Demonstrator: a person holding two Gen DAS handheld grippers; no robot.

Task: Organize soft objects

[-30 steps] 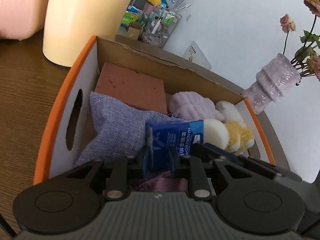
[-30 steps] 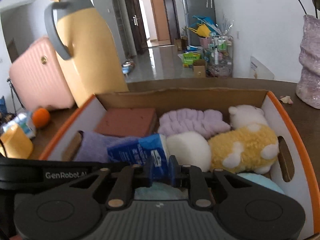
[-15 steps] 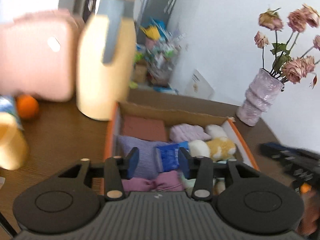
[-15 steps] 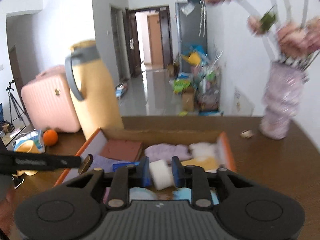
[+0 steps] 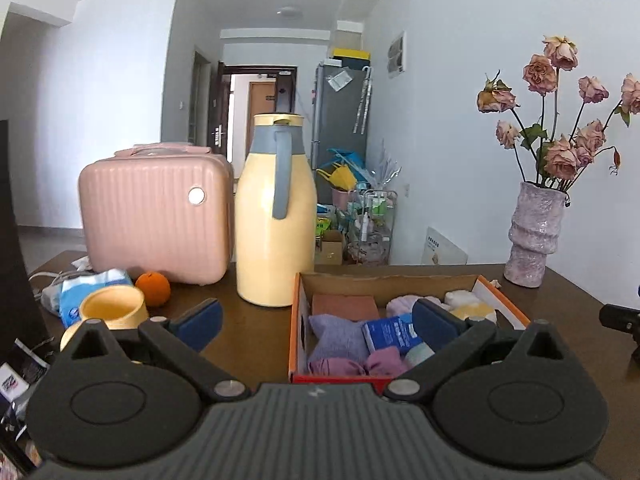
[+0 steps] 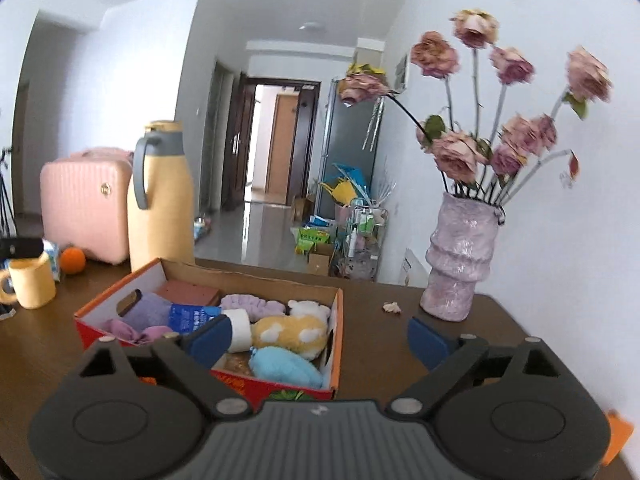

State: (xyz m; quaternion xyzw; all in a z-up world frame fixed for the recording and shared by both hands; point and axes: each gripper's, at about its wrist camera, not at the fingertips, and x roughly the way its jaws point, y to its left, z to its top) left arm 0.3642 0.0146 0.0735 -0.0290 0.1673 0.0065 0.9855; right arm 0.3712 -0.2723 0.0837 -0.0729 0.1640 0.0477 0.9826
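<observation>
Box (image 5: 298, 332) beyond left hand-held gripper (image 5: 316, 322)

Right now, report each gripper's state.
Left gripper: open, holding nothing; jaws have just been opening.
Right gripper: open, holding nothing; jaws have just been opening.

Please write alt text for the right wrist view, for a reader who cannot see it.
The open, empty right gripper hangs over a wooden table before an orange cardboard box packed with soft things: plush toy, blue tissue pack, purple cloths. A vase of dried roses stands right; a yellow jug and pink case stand left.
</observation>
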